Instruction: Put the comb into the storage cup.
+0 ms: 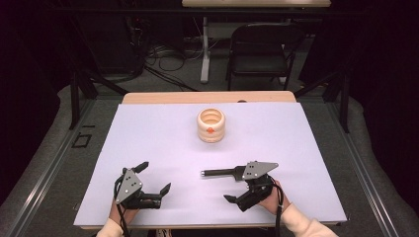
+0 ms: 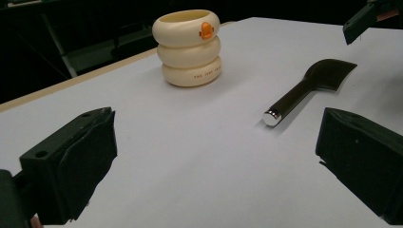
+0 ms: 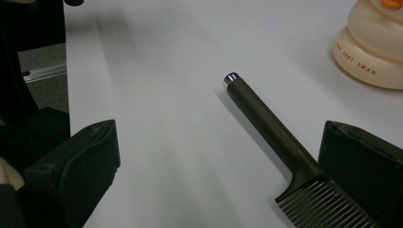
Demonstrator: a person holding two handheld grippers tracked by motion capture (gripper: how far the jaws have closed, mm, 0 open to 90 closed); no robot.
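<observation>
Cream holder [image 3: 375, 52] lettered "THE JUDY SWAN"

A lab-like recording room: dark curtained walls, floor cables [image 1: 163, 54], folding chair [image 1: 259, 47], bare worktable [image 1: 148, 128].

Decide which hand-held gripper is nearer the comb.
Right. The right hand-held gripper is open right beside the comb, which lies near its jaws; the left hand-held gripper is open farther off, across the table.

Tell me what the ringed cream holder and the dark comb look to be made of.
Ringed cream holder: likely glossy ceramic or hard plastic; smooth soft sheen, printed lettering, an orange mark near the rim. Dark comb: probably matte plastic, with thin moulded teeth and a shiny metal-looking cap at the handle end. Neither is certain from looks alone.
</observation>
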